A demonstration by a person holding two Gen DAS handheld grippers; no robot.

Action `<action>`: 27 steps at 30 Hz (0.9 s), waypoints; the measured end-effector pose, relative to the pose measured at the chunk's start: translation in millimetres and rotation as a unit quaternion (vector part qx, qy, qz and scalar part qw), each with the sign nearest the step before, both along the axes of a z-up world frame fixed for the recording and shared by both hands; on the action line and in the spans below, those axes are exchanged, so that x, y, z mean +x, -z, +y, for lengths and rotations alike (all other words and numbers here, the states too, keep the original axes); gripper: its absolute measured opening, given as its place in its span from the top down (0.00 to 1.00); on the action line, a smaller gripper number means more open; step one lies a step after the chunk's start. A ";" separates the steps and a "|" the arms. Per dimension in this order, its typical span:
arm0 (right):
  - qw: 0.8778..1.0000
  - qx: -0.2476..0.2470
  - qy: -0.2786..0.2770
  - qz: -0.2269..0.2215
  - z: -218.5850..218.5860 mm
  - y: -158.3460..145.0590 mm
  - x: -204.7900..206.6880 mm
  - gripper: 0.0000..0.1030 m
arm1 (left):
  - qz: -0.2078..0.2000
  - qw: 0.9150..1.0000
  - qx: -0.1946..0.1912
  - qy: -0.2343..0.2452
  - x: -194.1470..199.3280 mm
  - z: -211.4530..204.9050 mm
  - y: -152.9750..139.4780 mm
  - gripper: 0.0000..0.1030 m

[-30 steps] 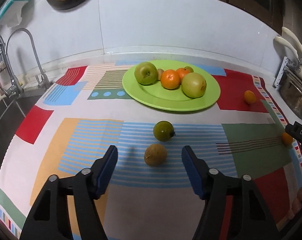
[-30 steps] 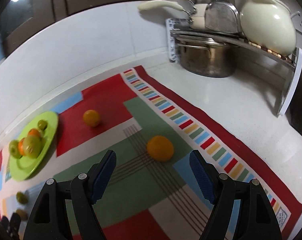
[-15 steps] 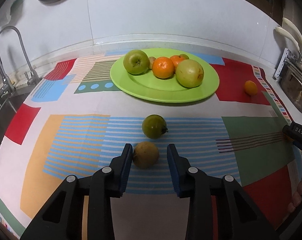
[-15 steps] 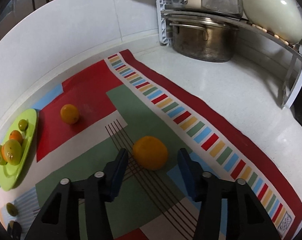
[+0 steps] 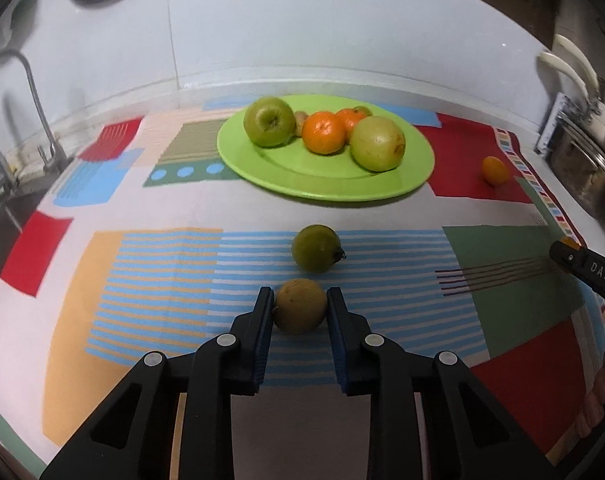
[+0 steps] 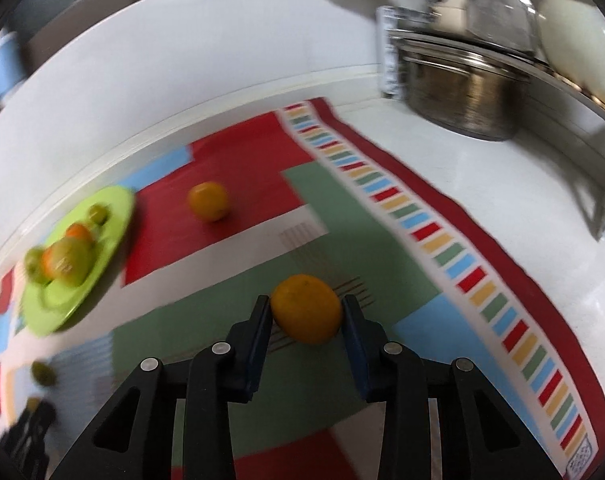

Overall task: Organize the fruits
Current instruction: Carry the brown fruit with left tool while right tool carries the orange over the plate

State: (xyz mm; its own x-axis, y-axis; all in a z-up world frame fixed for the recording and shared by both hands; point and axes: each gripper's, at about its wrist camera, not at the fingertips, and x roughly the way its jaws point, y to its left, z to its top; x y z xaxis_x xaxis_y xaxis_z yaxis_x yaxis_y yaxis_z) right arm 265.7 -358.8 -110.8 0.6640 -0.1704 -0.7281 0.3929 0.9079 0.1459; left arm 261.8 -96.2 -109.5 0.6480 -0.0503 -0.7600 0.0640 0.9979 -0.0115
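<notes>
Fruits were gripped at both hands. A brown fruit (image 5: 300, 306) was clamped between the fingers (image 5: 262, 320) of the left gripper (image 5: 299, 300), both pads pressed against its sides, while it sat on the blue-striped part of the cloth (image 5: 162, 272) covering the desk. An orange (image 6: 306, 308) was caught between the closing fingers of the right gripper (image 6: 307, 304), the pads touching or nearly touching its flanks, above the cloth's green patch.

Just beyond the brown fruit a dark green fruit (image 5: 316, 248) was seen lying on the stripes. Farther back a green plate (image 5: 326, 184) was loaded with a green apple (image 5: 269, 121), two mandarins, a pale apple (image 5: 377, 143) and some smaller fruit half hidden behind them. A small orange (image 6: 208, 201) was left alone on the red patch, between the plate and the cloth's striped border. A steel pot (image 6: 462, 96) under a rack was seen at the desk's far right, a tap (image 5: 6, 92) at its left.
</notes>
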 end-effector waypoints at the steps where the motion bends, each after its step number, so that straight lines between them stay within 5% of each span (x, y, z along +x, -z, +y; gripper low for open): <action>1: 1.000 0.002 -0.012 -0.002 5.2 -1.3 -2.3 0.65 | -0.003 1.000 0.001 0.006 -1.1 1.0 -1.1 0.74; 13: 0.988 0.018 -0.153 -0.006 79.8 -14.9 -35.6 0.65 | -0.032 0.997 0.003 0.075 -24.9 18.6 -21.4 0.74; 27: 0.981 0.000 -0.193 -0.031 125.4 -48.9 -52.7 0.65 | -0.051 0.993 -0.006 0.104 -33.8 47.9 -54.7 0.74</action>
State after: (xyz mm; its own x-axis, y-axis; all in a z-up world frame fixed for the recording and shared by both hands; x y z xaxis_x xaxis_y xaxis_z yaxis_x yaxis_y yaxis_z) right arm 212.9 -233.4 -61.9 0.7227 0.1021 -0.6836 0.0111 0.9872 0.1591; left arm 228.0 -48.3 -54.8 0.6968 -0.2000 -0.6888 0.2695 0.9630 -0.0070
